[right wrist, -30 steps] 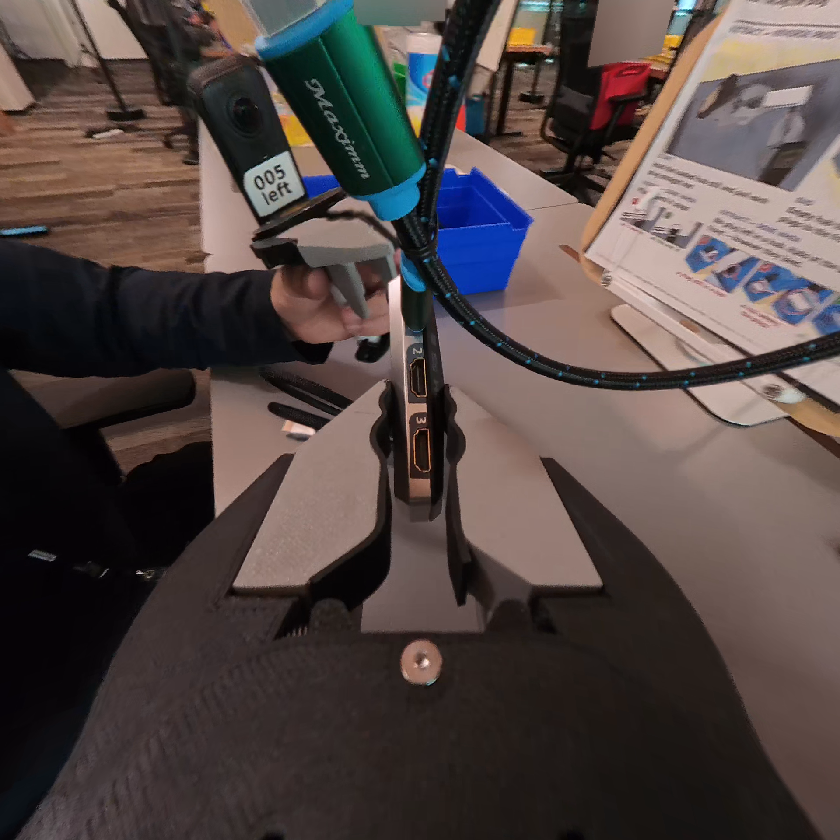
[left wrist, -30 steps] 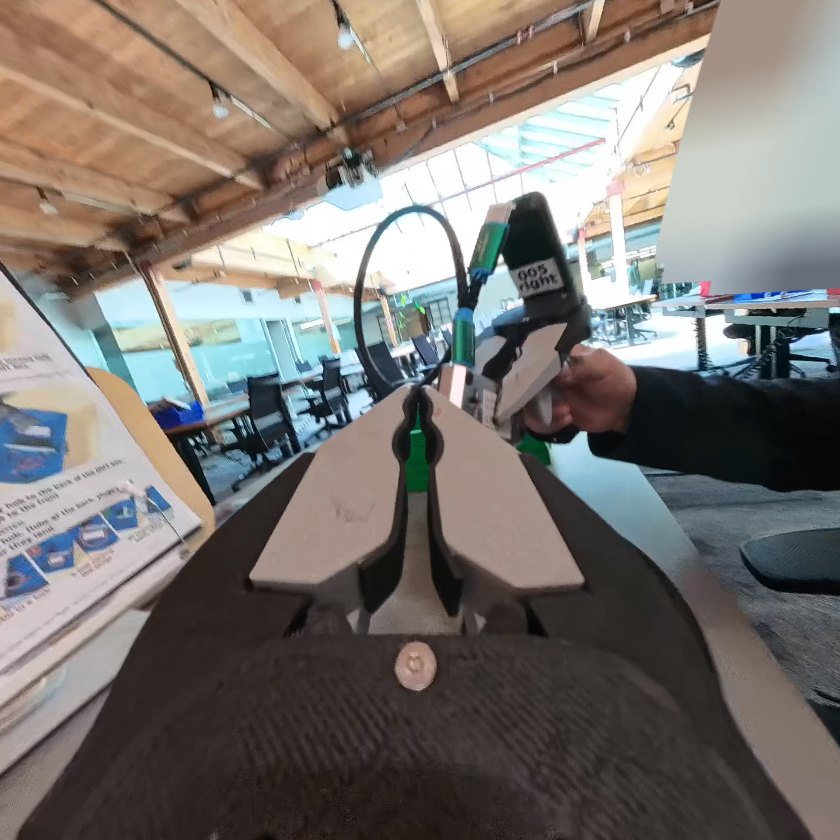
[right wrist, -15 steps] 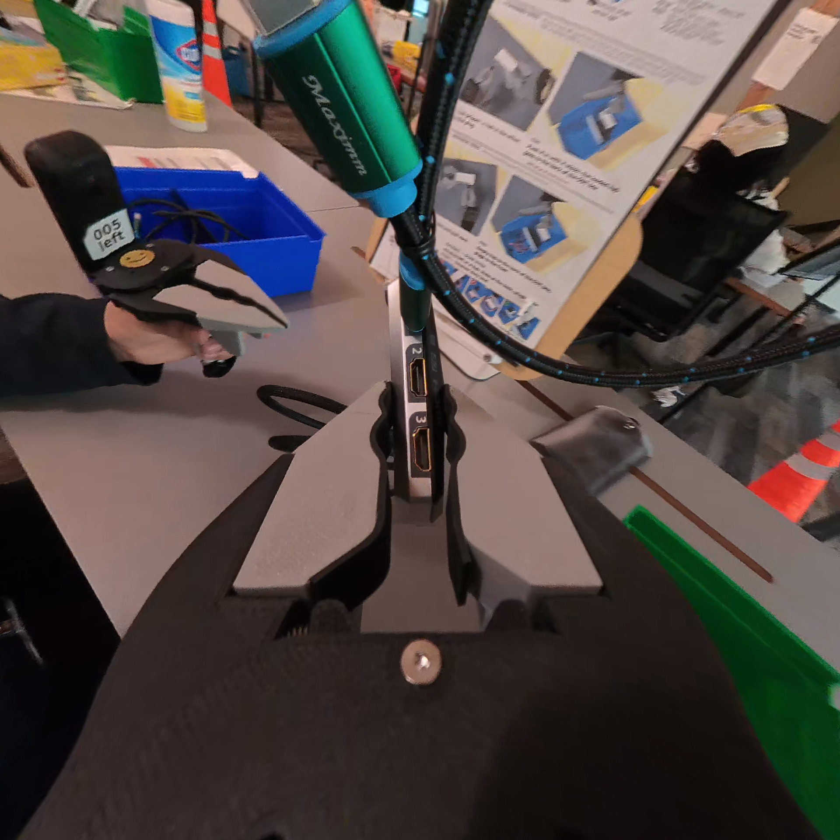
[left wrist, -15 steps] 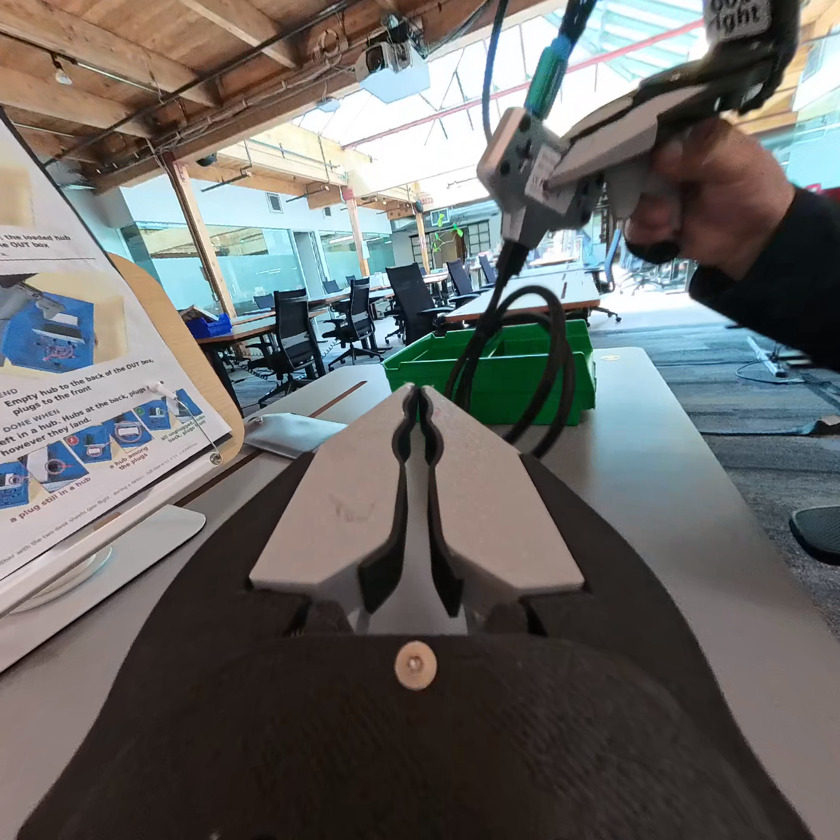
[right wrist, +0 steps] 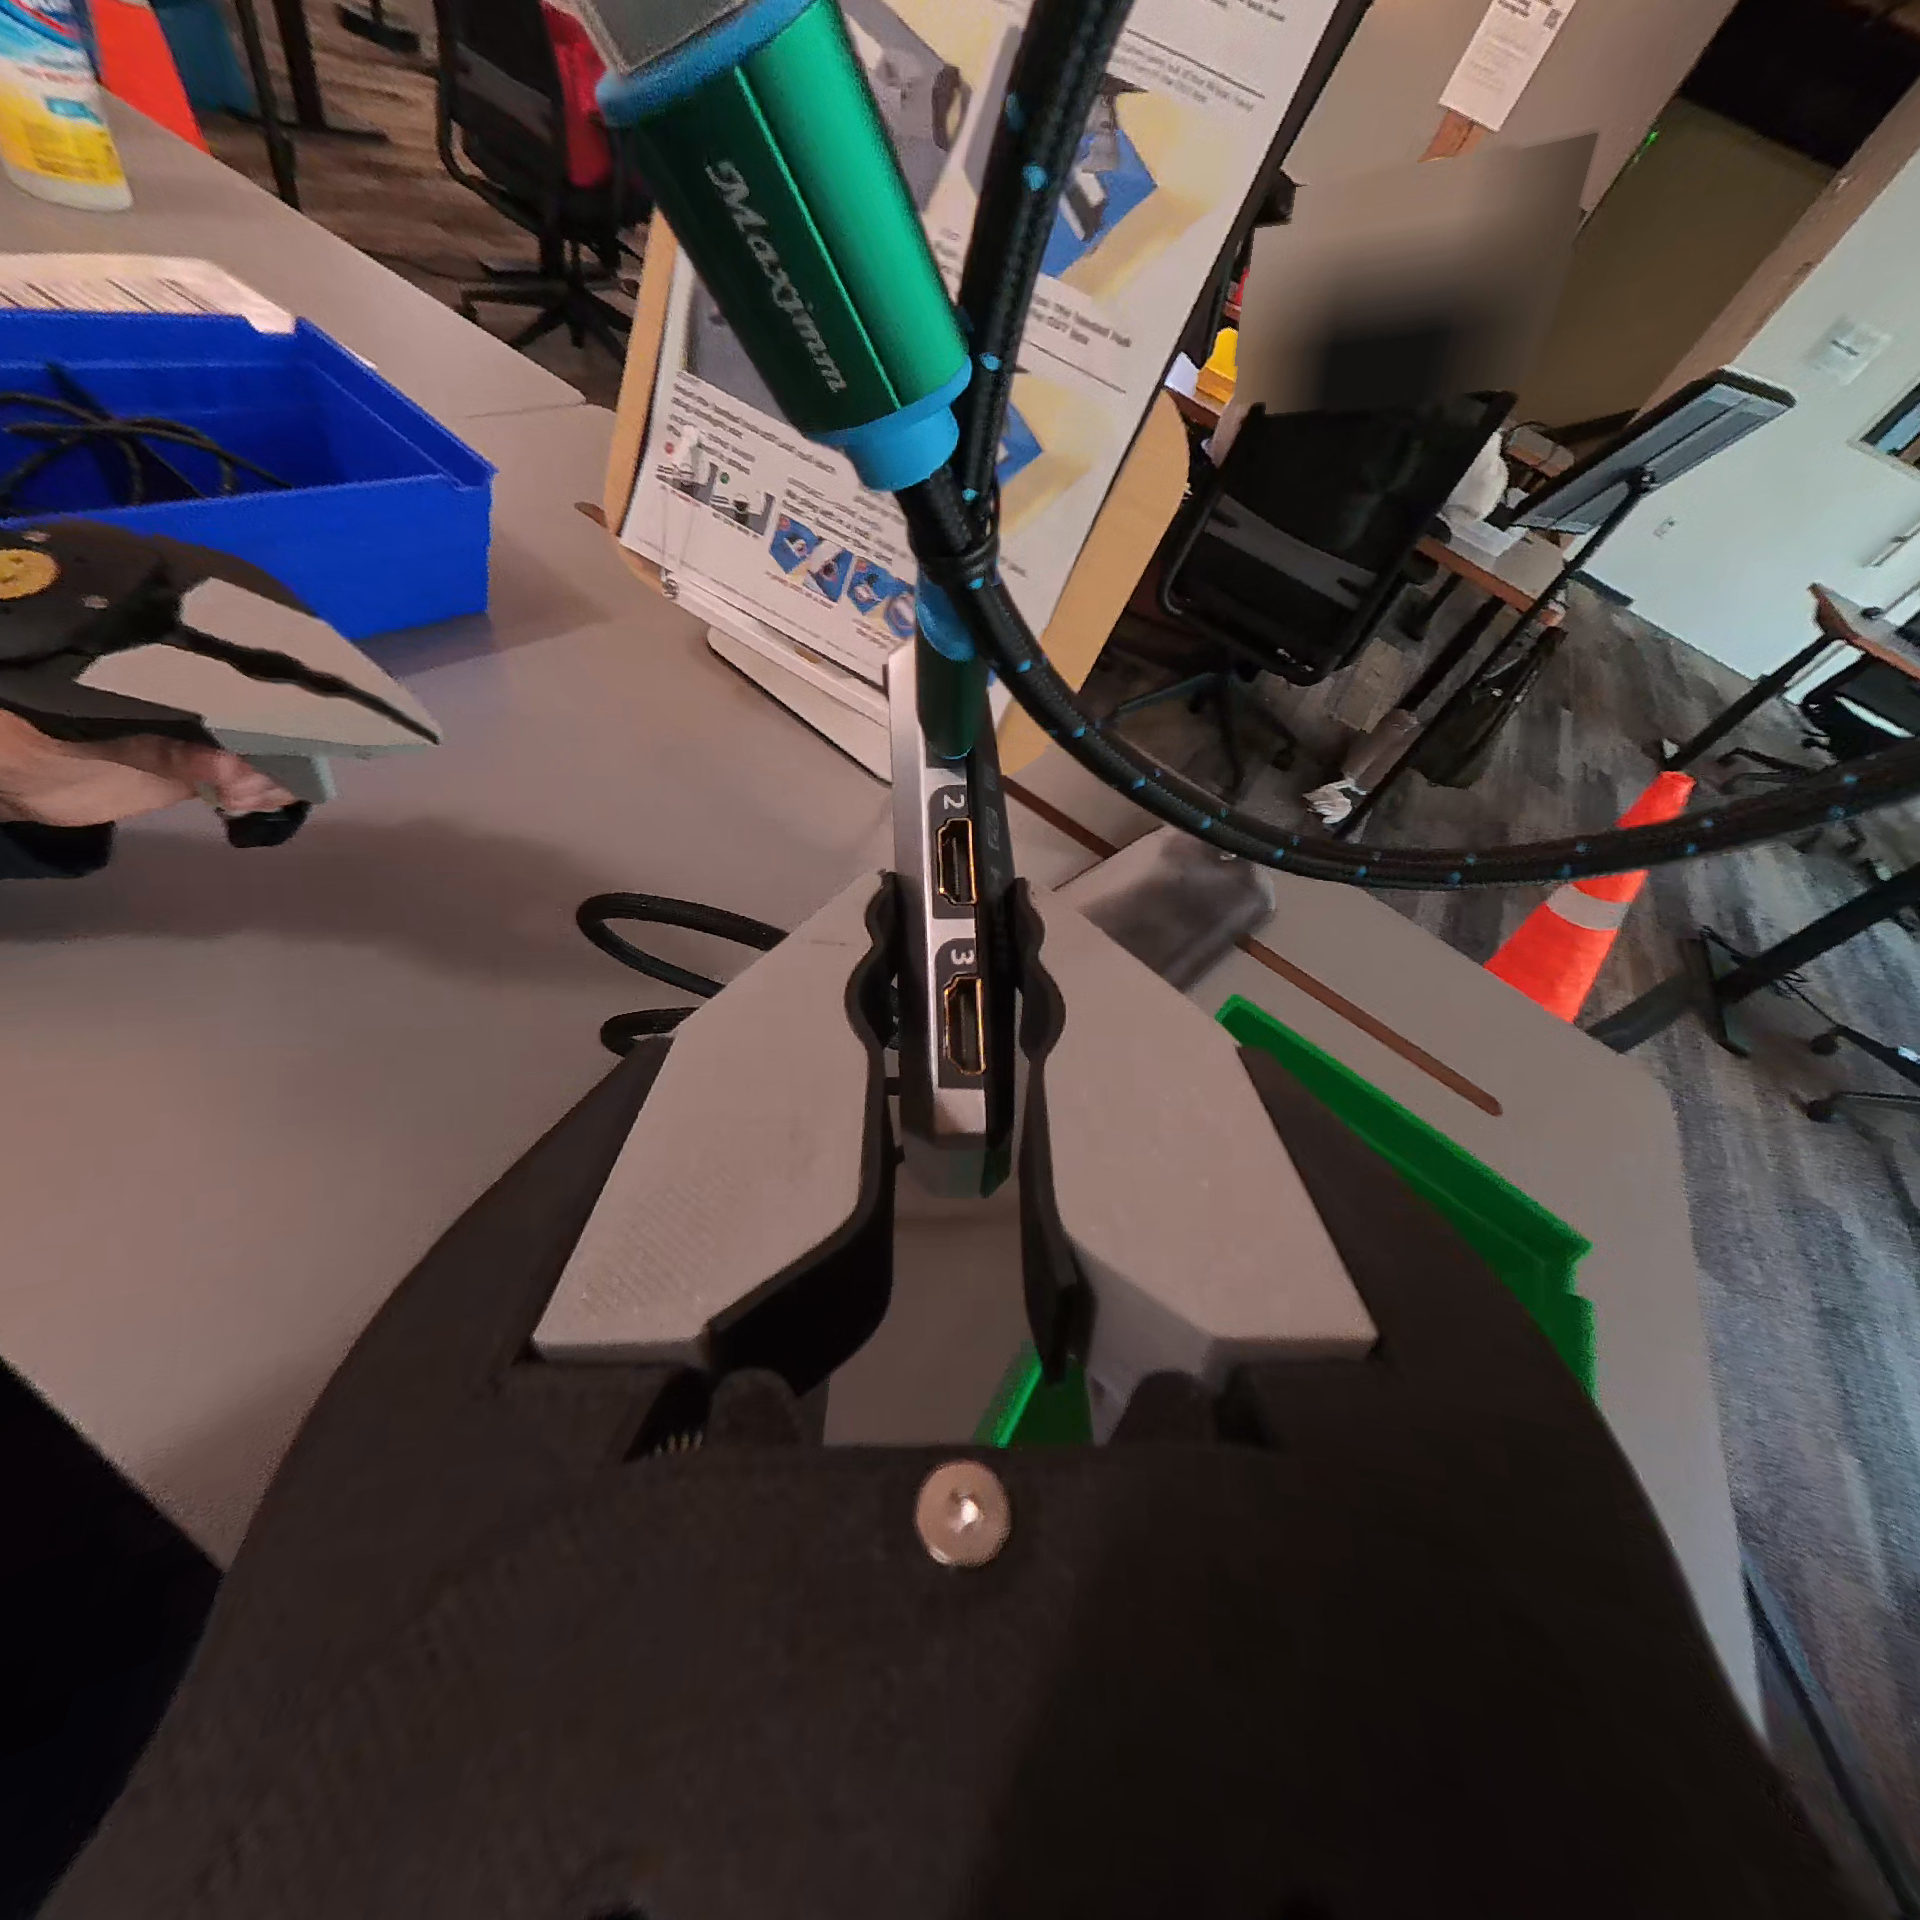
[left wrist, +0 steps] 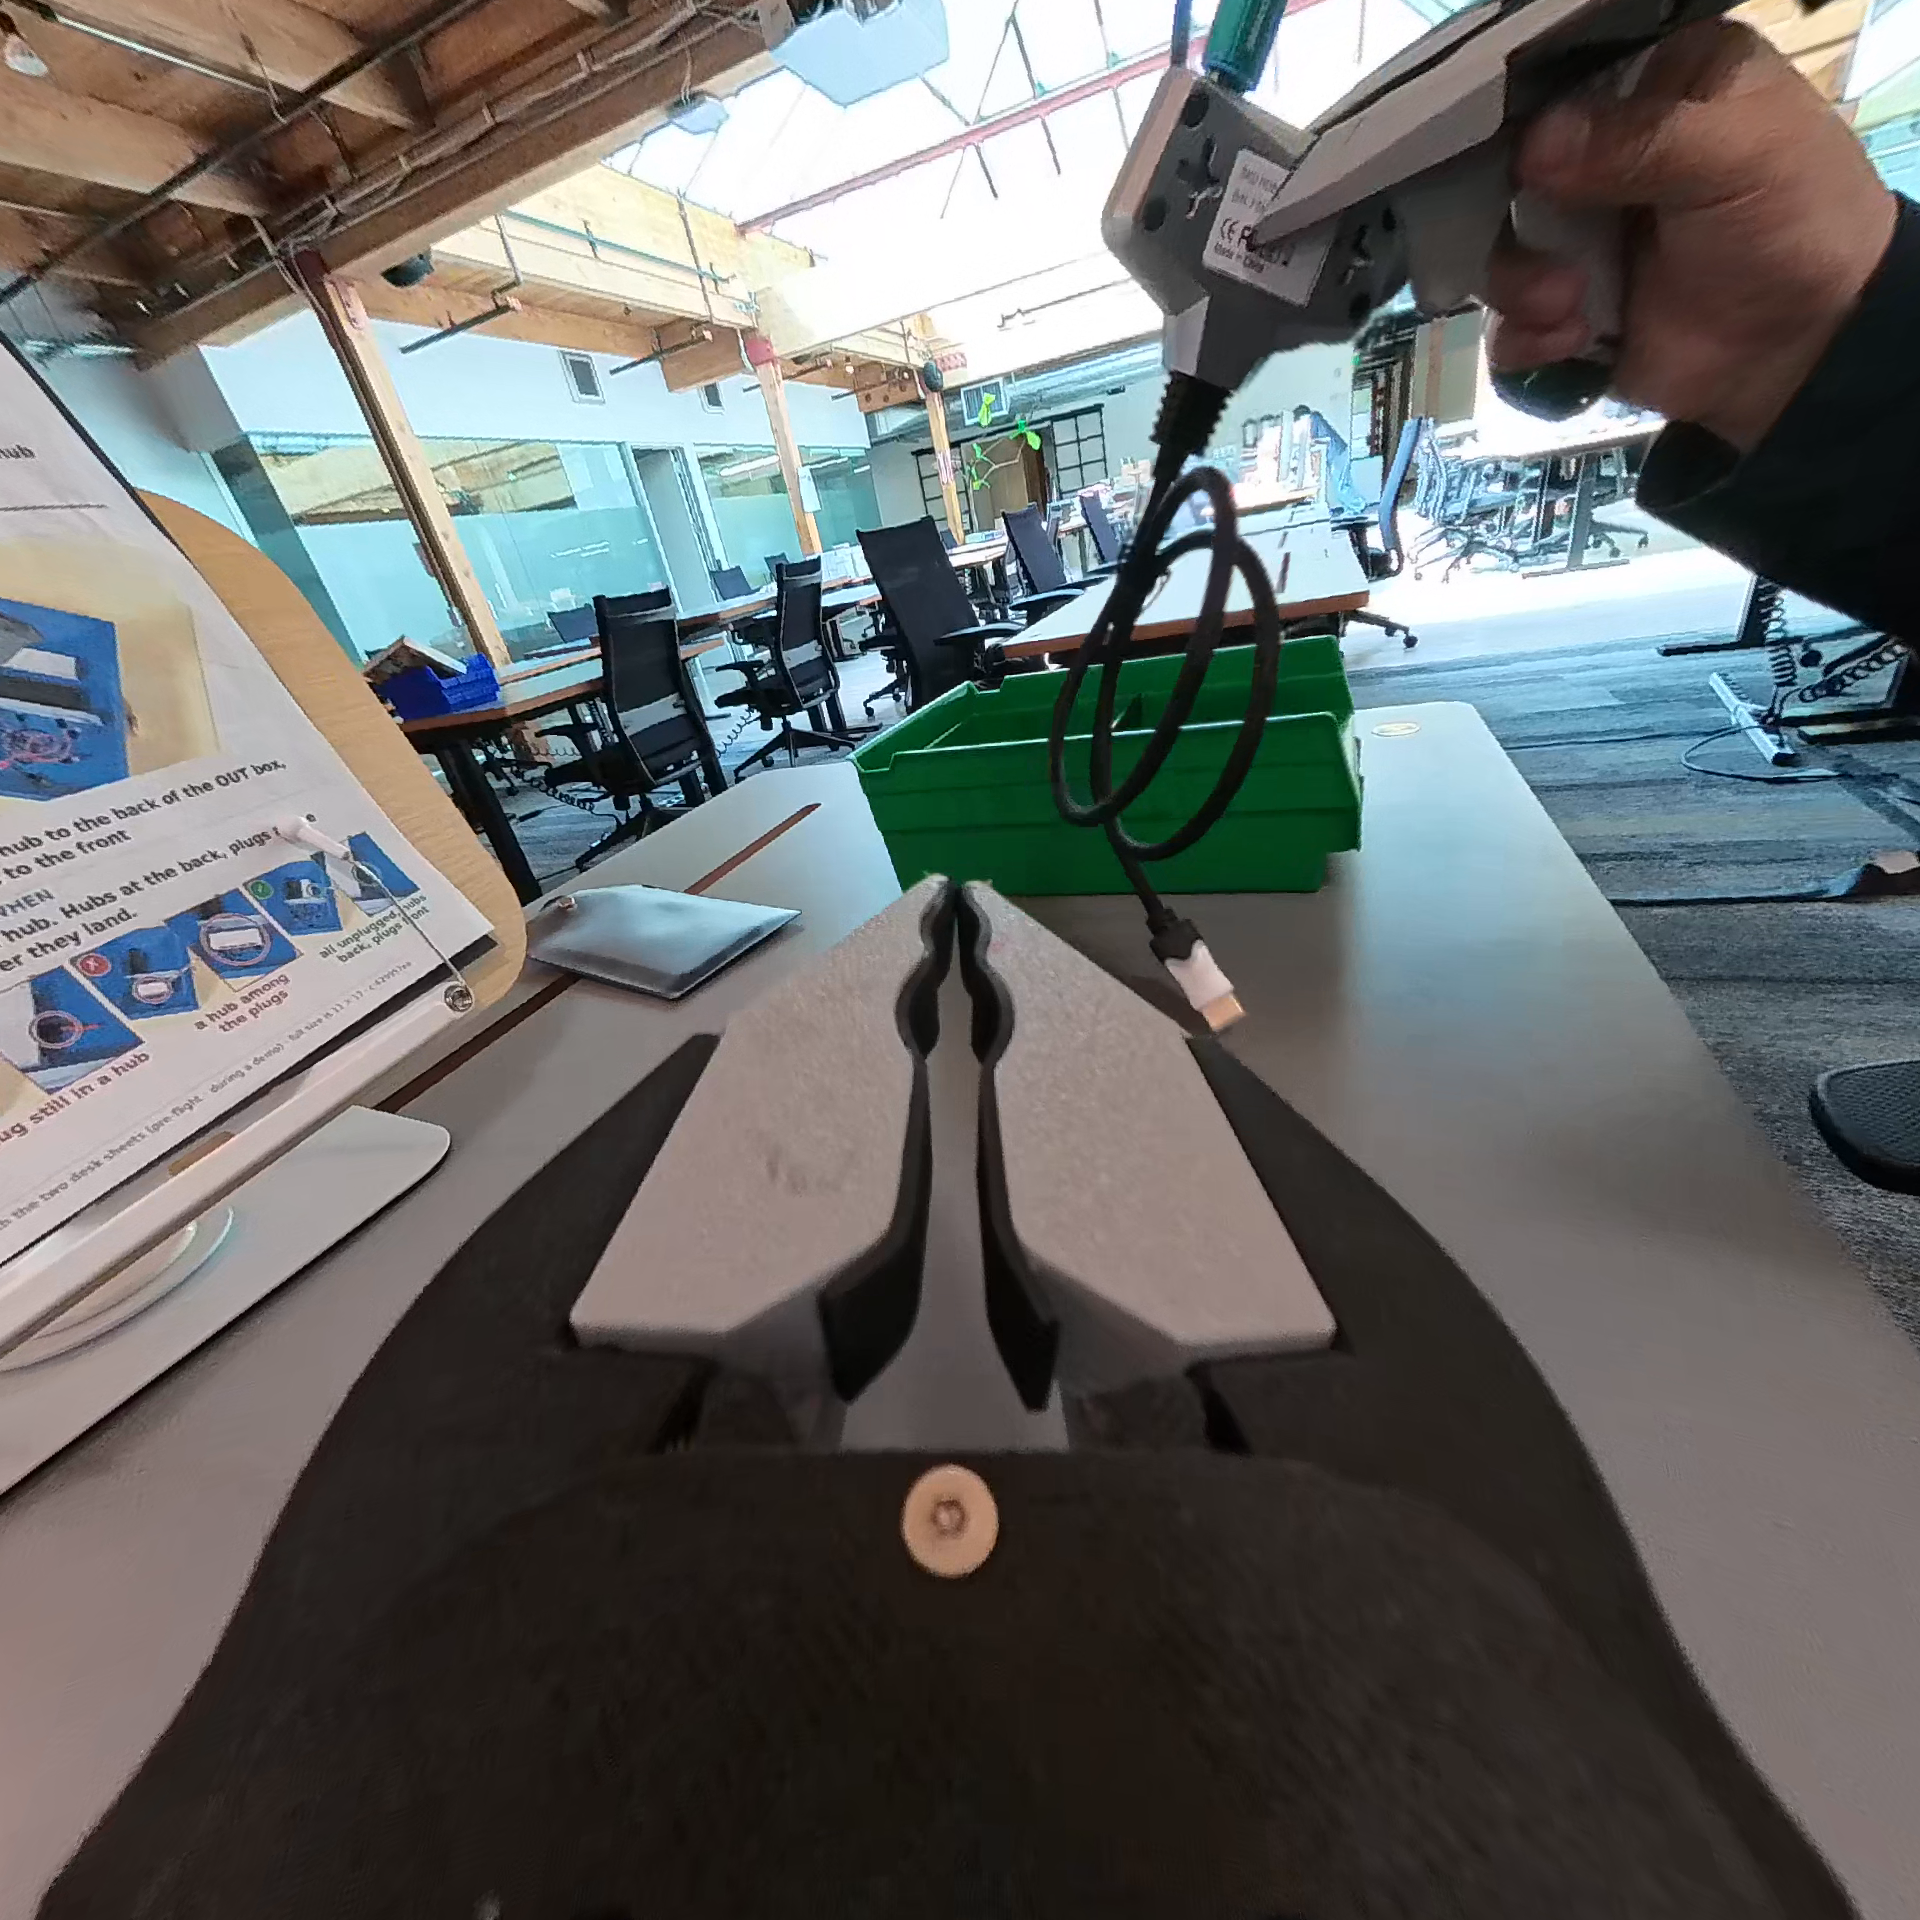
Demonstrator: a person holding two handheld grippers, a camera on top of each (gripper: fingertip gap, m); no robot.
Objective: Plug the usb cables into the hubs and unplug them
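My right gripper (right wrist: 951, 899) is shut on a slim grey hub (right wrist: 935, 1039), held on edge above the table. A green plug (right wrist: 951, 696) sits in the hub's far port. A thick green connector (right wrist: 800, 249) and a black braided cable (right wrist: 1143, 774) rise above it. In the left wrist view the hub (left wrist: 1216, 197) is high at the upper right. Its thin black cable (left wrist: 1153, 675) hangs in a loop, and the silver plug (left wrist: 1200, 982) reaches the table. My left gripper (left wrist: 956, 899) is shut and empty, low over the table; it also shows in the right wrist view (right wrist: 260, 675).
A green bin (left wrist: 1112, 821) stands ahead of the left gripper and below the right gripper (right wrist: 1403, 1153). A blue bin (right wrist: 312, 520) holds cables at the left. An instruction sheet on a stand (left wrist: 208, 831), a grey pouch (left wrist: 665, 935) and a loose black cable (right wrist: 665, 935) are on the table. Left tips to right tips: about 25 cm.
The left gripper has drawn away from the hub and dropped low over the table. The right gripper has lifted the hub and swung it towards the green bin.
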